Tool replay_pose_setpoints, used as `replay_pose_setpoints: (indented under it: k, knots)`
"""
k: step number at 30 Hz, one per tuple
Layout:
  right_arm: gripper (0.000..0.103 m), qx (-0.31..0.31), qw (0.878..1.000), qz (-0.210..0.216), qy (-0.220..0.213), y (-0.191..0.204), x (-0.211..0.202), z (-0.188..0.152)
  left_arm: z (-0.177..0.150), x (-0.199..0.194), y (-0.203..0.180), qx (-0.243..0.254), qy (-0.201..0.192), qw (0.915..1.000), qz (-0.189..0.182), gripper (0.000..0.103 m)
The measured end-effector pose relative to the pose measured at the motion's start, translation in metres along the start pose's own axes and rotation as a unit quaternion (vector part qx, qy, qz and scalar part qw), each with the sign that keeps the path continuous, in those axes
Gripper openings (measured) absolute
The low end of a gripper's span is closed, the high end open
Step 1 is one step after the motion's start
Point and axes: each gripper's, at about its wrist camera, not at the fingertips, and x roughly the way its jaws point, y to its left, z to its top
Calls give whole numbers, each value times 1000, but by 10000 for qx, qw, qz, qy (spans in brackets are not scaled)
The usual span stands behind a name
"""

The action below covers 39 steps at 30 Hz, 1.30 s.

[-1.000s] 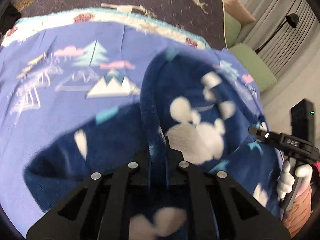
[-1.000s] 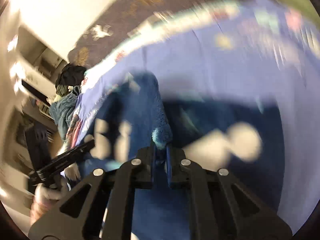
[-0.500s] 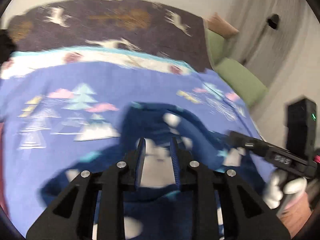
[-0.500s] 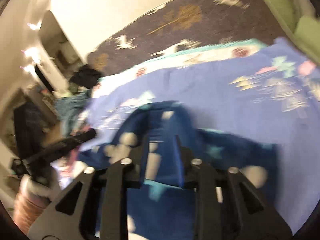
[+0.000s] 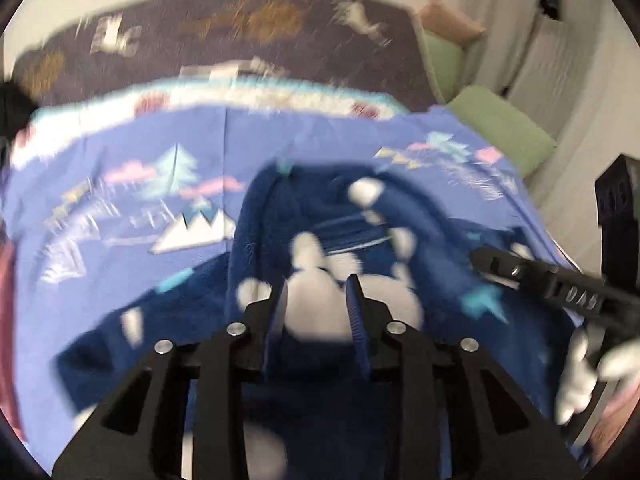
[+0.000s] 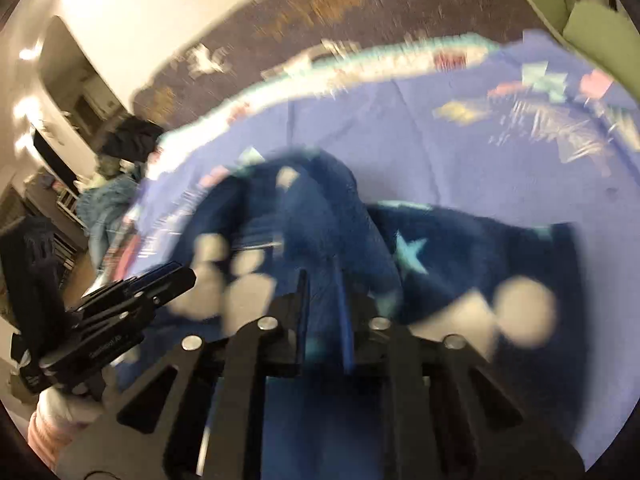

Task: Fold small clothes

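- We see a dark blue fleece garment with white blobs and pale teal stars, lying on a light blue bedspread printed with trees, clouds and mountains
- From the left wrist view, our left gripper hovers above the garment's white patch; its jaws have just been opening and stand apart, released, with nothing pinched between them
- From the right wrist view, our right gripper sits over a raised fold of the same garment; its jaws have just been closing slightly, a narrow gap shows, and the blur leaves us unable to tell whether cloth is caught
- Each gripper appears at the edge of the other's view, held by a white-gloved hand
- Behind the bedspread lie a dark brown blanket with deer shapes and green cushions
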Motion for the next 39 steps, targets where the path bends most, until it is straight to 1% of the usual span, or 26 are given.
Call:
replay_pose_setpoints:
  k: [1,2,3,4,5,6,8,9,12,13,14,15,17,18,19,21,24,26,28,30,31,33,34,36,37,39]
  knots:
    - [18,-215,9997,-31,-139,3,-19,-5,-5,-22,-6,161,-167,9997,-20,46]
    - [26,-476,9984,-112,-285,10,-43,-18,-14,-48,-11,285,-383,9989,41,61]
    - [37,-605,9975,-166,-327,14,-55,-24,-24,-67,-15,321,-516,9981,103,73]
    - [44,-777,9962,-223,-325,18,-78,-42,-34,-85,-18,322,-630,9974,146,76]
    - [59,-814,9961,-196,-289,20,-90,-54,-50,-105,-21,280,-706,9970,162,77]
    - [70,-813,9964,-125,-227,20,-102,-67,-64,-119,-21,217,-705,9972,136,77]
    - [75,-666,9975,206,-121,18,-129,-96,-87,-138,-20,77,-705,9975,63,77]
    - [75,-472,9981,383,-123,16,-142,-112,-102,-151,-21,-9,-695,9976,38,77]
    - [76,-51,9979,651,-50,19,-161,-142,-141,-176,-26,-129,-613,9979,142,77]
    - [75,75,9970,773,5,22,-167,-155,-152,-184,-28,-141,-579,9981,139,77]
    - [68,110,9956,930,94,28,-175,-168,-159,-190,-30,-153,-567,9982,136,77]
    - [64,91,9945,1027,167,32,-176,-172,-170,-201,-34,-165,-581,9981,143,77]
    - [61,-84,9904,1314,428,52,-186,-195,-186,-214,-38,-146,-597,9979,189,77]
    - [61,-141,9884,1423,517,58,-190,-203,-195,-222,-41,-140,-608,9977,246,77]
    - [61,-221,9835,1656,691,68,-195,-219,-203,-229,-43,-144,-628,9975,285,78]
    - [61,-242,9771,1923,880,75,-202,-240,-220,-243,-48,-164,-666,9972,309,82]
    - [63,-200,9641,2295,1320,87,-206,-284,-247,-261,-56,-116,-676,9970,366,82]
    - [66,-205,9633,2256,1440,93,-204,-301,-260,-267,-61,-92,-630,9971,409,82]
    - [64,-255,9621,2296,1449,103,-207,-312,-271,-273,-63,-105,-586,9971,468,82]
    - [7,-94,9511,2722,1455,111,-217,-314,-280,-282,-63,-179,-612,9965,536,82]
    - [8,-35,9517,2792,1279,113,-230,-311,-284,-288,-62,-231,-662,9960,550,82]
    - [7,-206,9628,2536,911,114,-254,-303,-291,-301,-59,-341,-795,9945,585,82]
    - [7,-236,9660,2412,897,111,-264,-303,-295,-306,-56,-395,-847,9938,601,82]
    - [8,-223,9669,2312,1060,103,-266,-311,-303,-308,-51,-471,-814,9936,629,82]
    - [9,-180,9671,2223,1221,98,-262,-321,-308,-306,-47,-527,-726,9938,650,82]
    - [12,-45,9700,2000,1378,91,-253,-334,-320,-299,-40,-683,-477,9944,646,82]
